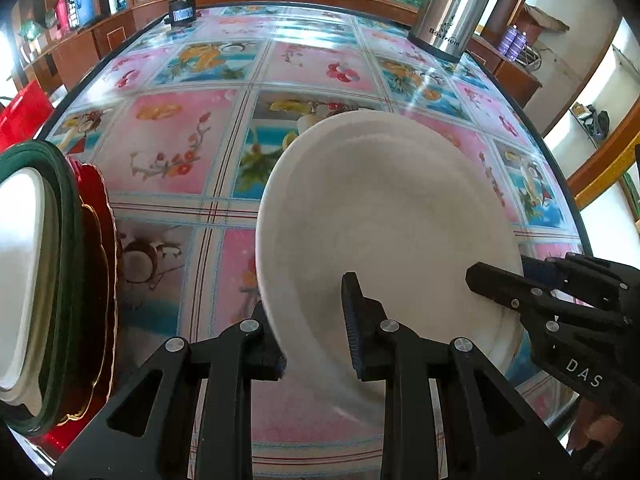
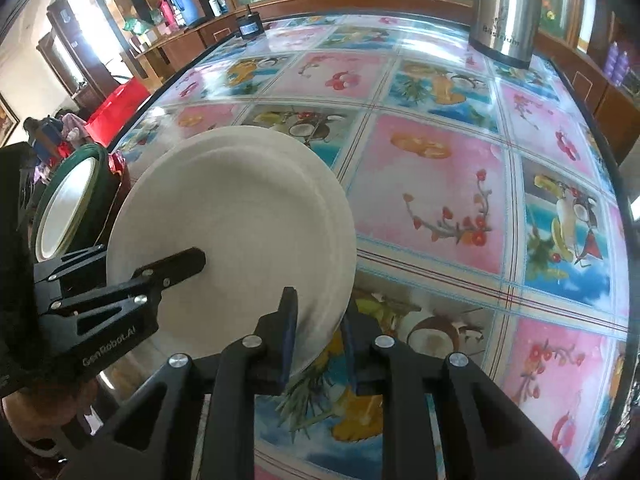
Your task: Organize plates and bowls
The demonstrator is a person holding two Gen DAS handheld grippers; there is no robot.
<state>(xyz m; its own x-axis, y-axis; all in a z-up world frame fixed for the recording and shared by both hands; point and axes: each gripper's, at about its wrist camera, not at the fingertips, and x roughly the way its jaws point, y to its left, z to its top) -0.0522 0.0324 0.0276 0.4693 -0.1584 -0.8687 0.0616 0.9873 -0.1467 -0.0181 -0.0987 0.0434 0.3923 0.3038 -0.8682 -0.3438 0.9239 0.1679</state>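
One white plate (image 1: 384, 216), stiff, glazed-slick and breakable by my judgement, tilted above the worktop (image 1: 168, 148) right of the green-rimmed stack (image 1: 60, 280); my left gripper (image 1: 316, 344) and right gripper (image 2: 320, 344) jaws narrow on opposite rim edges, the safest hold.

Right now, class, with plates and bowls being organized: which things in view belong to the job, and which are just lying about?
Belong to the job:
- white plate, with both tongs at its rim: left tongs, right tongs
- green-rimmed dish stacked on the red plate

Just lying about:
- steel flask
- small black device
- red crate
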